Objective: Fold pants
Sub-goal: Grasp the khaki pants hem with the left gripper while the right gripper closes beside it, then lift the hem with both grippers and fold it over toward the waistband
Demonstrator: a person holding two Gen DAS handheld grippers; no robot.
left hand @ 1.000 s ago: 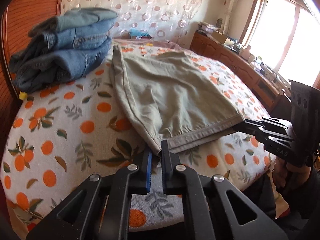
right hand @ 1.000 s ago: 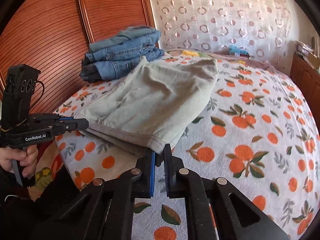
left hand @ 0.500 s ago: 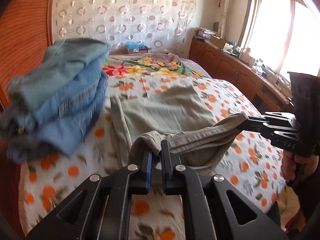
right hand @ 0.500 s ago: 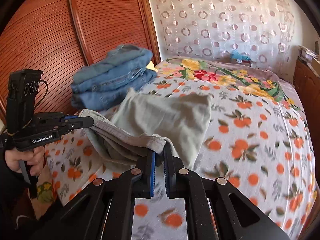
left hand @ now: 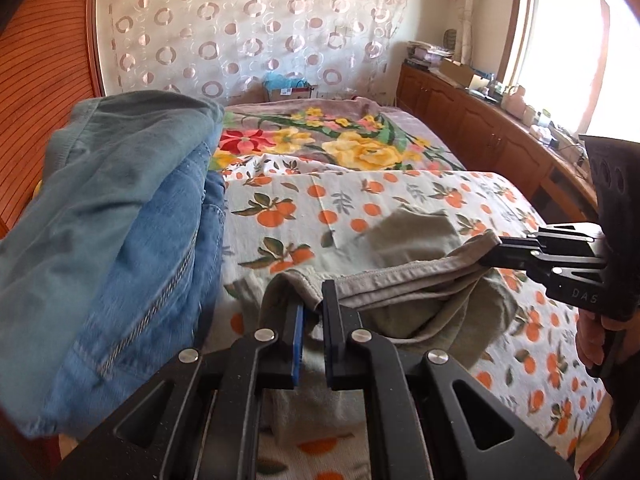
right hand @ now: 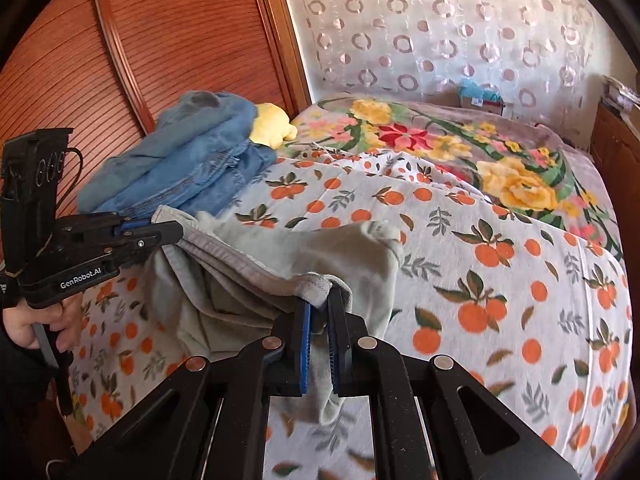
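The grey-green pants [left hand: 416, 284] hang bunched between my two grippers above the orange-print bedsheet [left hand: 320, 208]. My left gripper [left hand: 312, 304] is shut on one end of the hemmed edge. My right gripper [right hand: 320, 304] is shut on the other end of the same edge. In the right wrist view the pants [right hand: 280, 264] sag toward the bed, and the left gripper [right hand: 168, 230] shows at the left. In the left wrist view the right gripper [left hand: 496, 252] shows at the right. The lower part of the pants is hidden behind the folds.
A stack of folded blue jeans [left hand: 104, 240] lies close on the left, also in the right wrist view [right hand: 188, 160], with a yellow plush toy [right hand: 272, 124] beside it. A wooden headboard [right hand: 160, 40], a floral blanket [right hand: 460, 140] and a wooden cabinet [left hand: 480, 136] surround the bed.
Both grippers have lifted the pants' edge off the bed and carried it forward toward the far end. The flat pants now hang bunched, and the jeans stack is much nearer.
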